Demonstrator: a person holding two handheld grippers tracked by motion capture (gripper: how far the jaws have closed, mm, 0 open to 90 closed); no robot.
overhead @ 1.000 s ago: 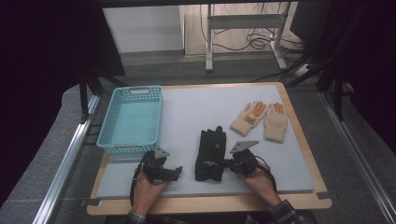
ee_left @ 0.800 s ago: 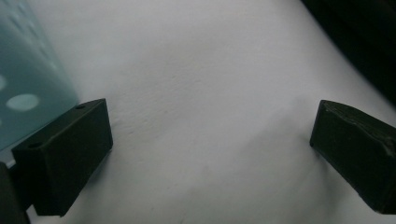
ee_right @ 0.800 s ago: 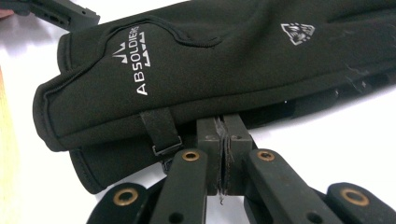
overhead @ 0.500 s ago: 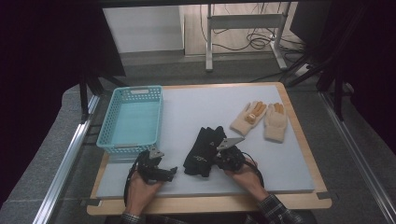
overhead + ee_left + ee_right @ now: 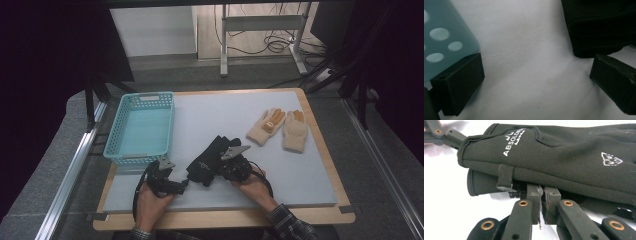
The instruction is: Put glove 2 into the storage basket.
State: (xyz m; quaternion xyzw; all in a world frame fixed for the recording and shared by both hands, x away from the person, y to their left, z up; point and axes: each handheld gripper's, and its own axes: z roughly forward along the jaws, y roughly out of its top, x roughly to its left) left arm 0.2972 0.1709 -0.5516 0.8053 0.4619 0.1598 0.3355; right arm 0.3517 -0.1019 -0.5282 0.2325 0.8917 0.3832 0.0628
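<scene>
Black gloves [image 5: 210, 159] lie stacked near the middle of the grey table mat [image 5: 300, 175], slanted, cuffs toward the near left; in the right gripper view the gloves [image 5: 564, 162] show white lettering and a logo, one lying on the other.

Right gripper [image 5: 227, 167] sits at the near right edge of the black gloves; in its own view the right gripper [image 5: 542, 195] has its jaws almost together, pads tucked under the glove edge with only a thin slit between them; jaws have just been opening slightly; cannot tell if fabric is actually pinched.

Left gripper [image 5: 182, 186] rests low on the mat, just near-left of the glove cuffs; its jaws stand wide apart over bare mat, nothing between them; glove cuff [image 5: 599, 27] just beyond one jaw.

Teal basket [image 5: 141, 128] on the far left, its corner [image 5: 444, 37] close by the other jaw; pair of tan gloves [image 5: 280, 127] far right, well apart from the black ones.
</scene>
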